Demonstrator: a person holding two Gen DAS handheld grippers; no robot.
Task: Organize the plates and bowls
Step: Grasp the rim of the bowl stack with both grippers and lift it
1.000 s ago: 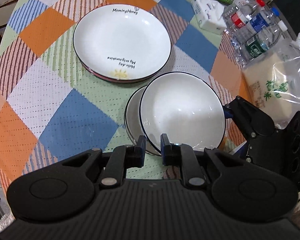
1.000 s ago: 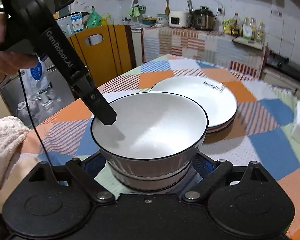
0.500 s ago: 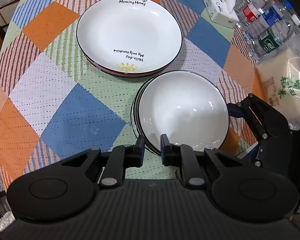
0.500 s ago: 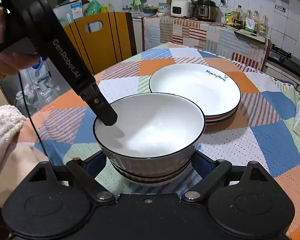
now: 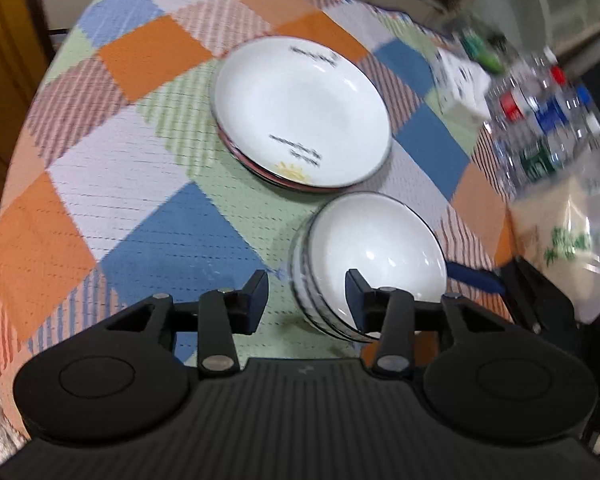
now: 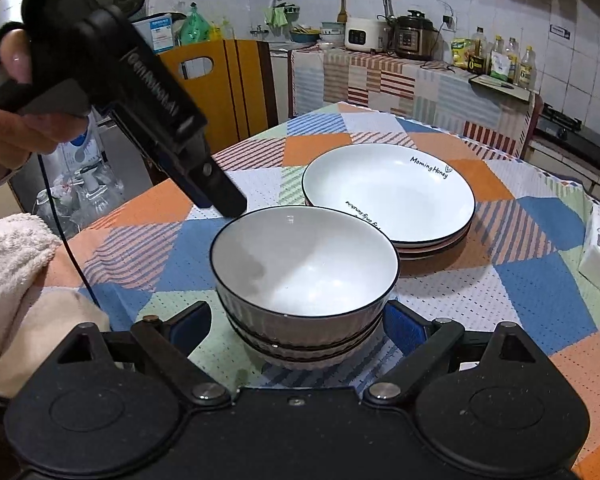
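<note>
Bowl stack (image 6: 304,276) between right tongs (image 6: 296,320)

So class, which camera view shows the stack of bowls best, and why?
The right wrist view: the stack of bowls sits centred and sharp, its ribbed sides and nested rims readable between the right gripper's open fingers. The left wrist view shows the stack from above, blurred, partly behind a finger.
</note>
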